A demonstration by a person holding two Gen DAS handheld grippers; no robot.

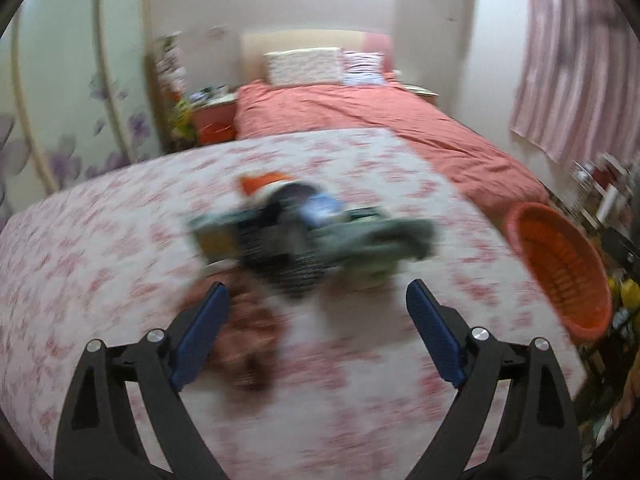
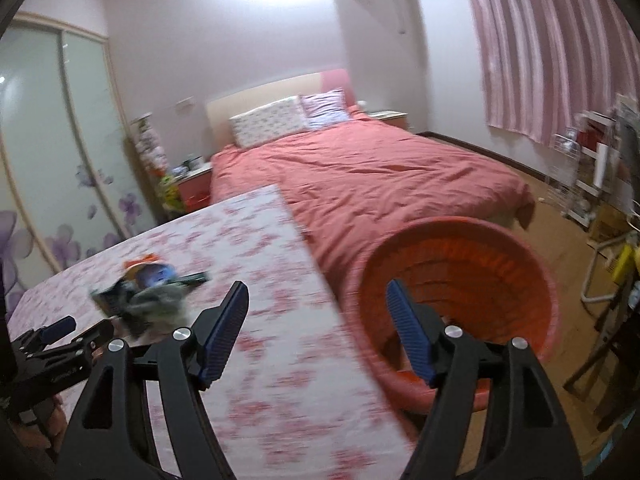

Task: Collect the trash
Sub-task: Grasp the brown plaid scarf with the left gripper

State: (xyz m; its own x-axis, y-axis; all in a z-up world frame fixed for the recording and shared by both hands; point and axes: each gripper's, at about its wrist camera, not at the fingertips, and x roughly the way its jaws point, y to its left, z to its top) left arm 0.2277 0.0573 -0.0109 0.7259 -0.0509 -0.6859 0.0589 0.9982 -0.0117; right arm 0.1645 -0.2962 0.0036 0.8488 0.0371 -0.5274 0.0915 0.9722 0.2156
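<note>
Left gripper (image 1: 318, 300), jaws wide and empty, faces the trash pile (image 1: 312, 232) lying crosswise just ahead on the floral table (image 1: 100, 240); right gripper (image 2: 316, 308), jaws apart and empty, points toward the orange basket (image 2: 460, 264), farther from the pile.

No legible text in either view.
Only faint pale lettering shows on the black body of the left gripper (image 2: 60, 330), at about eight o'clock in the right wrist view, and it is too small and smeared to read. The blurred pile of trash (image 1: 312, 228) on the flowered table, near the picture's centre in the left wrist view, shows colours but no readable print.
</note>
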